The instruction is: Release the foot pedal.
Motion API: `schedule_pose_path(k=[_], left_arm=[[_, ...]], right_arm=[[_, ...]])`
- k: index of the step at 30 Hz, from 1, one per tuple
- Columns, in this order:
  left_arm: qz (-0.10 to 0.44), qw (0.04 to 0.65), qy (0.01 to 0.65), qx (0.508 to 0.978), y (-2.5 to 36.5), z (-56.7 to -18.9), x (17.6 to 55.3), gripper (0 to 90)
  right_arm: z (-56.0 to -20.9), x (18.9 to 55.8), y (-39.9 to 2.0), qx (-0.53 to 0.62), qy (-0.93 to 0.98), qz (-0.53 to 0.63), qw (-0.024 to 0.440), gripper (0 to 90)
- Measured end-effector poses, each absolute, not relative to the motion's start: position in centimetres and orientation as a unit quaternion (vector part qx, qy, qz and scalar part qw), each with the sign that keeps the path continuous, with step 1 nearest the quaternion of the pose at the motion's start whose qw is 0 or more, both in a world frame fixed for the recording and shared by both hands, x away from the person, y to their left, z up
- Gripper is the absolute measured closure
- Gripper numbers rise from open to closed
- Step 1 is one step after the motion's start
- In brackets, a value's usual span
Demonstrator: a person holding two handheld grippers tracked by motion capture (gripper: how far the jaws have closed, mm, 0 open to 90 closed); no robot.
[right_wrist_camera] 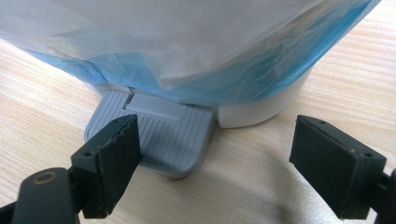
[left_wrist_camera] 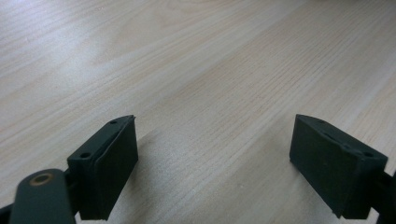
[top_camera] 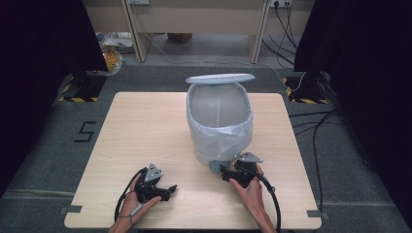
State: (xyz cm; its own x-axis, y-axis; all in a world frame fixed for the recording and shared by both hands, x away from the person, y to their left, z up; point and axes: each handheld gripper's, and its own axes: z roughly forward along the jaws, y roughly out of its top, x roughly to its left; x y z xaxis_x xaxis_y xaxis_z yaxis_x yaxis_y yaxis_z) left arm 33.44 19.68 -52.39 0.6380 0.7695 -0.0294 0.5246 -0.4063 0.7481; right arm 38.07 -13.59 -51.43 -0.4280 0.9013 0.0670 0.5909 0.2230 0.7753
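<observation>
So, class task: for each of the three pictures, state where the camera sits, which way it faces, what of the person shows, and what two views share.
High view: above the person's side, facing forward and down at the table and lined pedal bin; forearms, left hand-held gripper and right hand-held gripper show.
Left gripper view: on the left hand-held gripper, looking along its spread jaws at bare tabletop.
Right gripper view: on the right hand-held gripper, jaws spread, facing the bin's grey pedal.
Shared: high and right gripper views both show the bin and pedal.
</observation>
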Motion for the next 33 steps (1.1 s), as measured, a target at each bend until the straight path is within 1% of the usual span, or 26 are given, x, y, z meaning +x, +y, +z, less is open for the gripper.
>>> schedule_pose_path(k=[19,25,31,33], left_arm=[[0.162,0.377,0.393,0.823,19.7,-52.4,33.4,14.5],[0.162,0.377,0.393,0.823,19.7,-52.4,33.4,14.6],[0.162,0.377,0.393,0.823,19.7,-52.4,33.5,14.5],[0.161,0.378,0.394,0.822,19.7,-52.4,33.5,14.6]], right_arm=[[-51.1,37.7,-13.6,0.485,0.756,0.382,0.215,17.0],[-50.5,37.8,-14.2,0.494,0.744,0.404,0.199,15.9],[-50.3,37.7,-14.6,0.487,0.75,0.402,0.199,16.2],[-50.2,37.6,-14.8,0.48,0.754,0.397,0.206,16.6]])
